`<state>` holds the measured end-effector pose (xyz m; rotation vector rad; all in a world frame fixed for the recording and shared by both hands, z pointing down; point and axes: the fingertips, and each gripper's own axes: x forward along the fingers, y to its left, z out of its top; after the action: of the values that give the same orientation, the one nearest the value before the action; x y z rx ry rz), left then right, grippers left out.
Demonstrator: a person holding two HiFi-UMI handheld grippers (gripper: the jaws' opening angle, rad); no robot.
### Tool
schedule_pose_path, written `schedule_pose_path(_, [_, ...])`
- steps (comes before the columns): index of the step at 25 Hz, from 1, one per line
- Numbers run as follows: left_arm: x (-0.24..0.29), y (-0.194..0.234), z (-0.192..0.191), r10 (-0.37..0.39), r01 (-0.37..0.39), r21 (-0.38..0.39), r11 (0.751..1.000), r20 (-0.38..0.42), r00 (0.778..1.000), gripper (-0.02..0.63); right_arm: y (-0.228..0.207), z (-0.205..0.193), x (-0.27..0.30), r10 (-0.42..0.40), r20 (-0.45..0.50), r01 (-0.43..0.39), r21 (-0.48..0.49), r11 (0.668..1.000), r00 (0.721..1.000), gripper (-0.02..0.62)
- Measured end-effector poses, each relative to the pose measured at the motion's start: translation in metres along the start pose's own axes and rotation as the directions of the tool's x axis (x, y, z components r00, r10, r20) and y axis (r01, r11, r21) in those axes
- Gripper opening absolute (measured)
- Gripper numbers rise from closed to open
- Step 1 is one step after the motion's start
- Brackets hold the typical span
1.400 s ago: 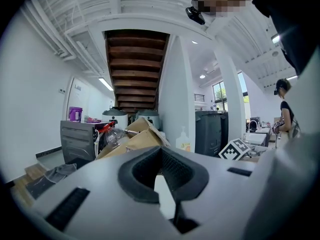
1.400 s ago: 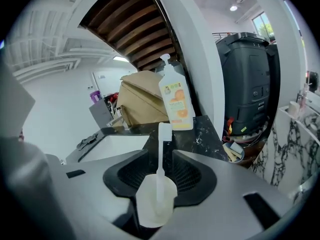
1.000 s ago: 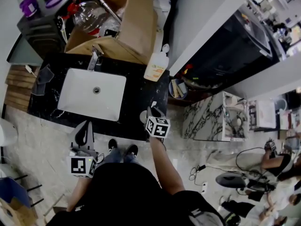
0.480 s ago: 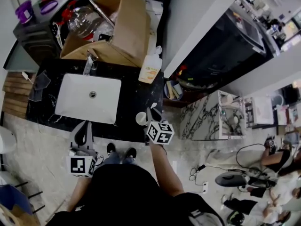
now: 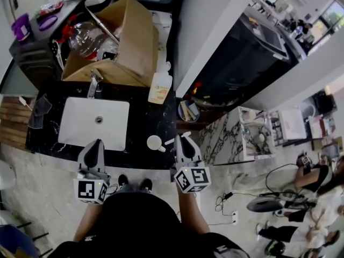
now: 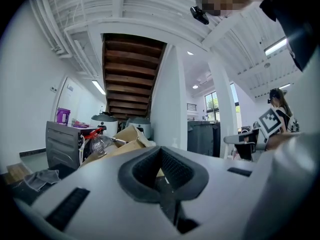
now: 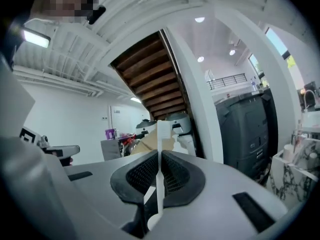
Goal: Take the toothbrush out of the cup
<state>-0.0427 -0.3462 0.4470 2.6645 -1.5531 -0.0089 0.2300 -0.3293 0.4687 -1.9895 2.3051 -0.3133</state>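
We hold the toothbrush clear of the cup

Our right gripper [image 7: 159, 156] has its fingers clenched on the white toothbrush [image 7: 160, 184]. It stands upright between them, and its upper end rises past the fingertips. In the head view that right gripper [image 5: 185, 140] hangs just off the front edge of the black counter [image 5: 145, 114], beside the white cup [image 5: 154, 142] and apart from it. A second ago it was over the counter, right at the cup. Our left gripper [image 6: 161, 160] has its fingers clenched on nothing, in front of the sink [image 5: 94, 123]. The orange label on the bottle [image 5: 160, 87] is too small to read.
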Motion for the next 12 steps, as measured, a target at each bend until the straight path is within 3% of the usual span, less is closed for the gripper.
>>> schedule_pose_path(6, [0.007,-0.012,0.005,-0.044,0.044,-0.01,0.999,0.01,0.999,0.005,0.008,0.053,-0.039,-0.053,0.165,0.067,-0.078,0.995,0.985,0.04])
schedule_pose_path(12, [0.008,-0.019,0.013,-0.067,0.067,-0.006,0.998,0.027,0.997,0.005,0.01,0.062,-0.064,-0.114,0.238,0.154,-0.157,0.975,0.964,0.04])
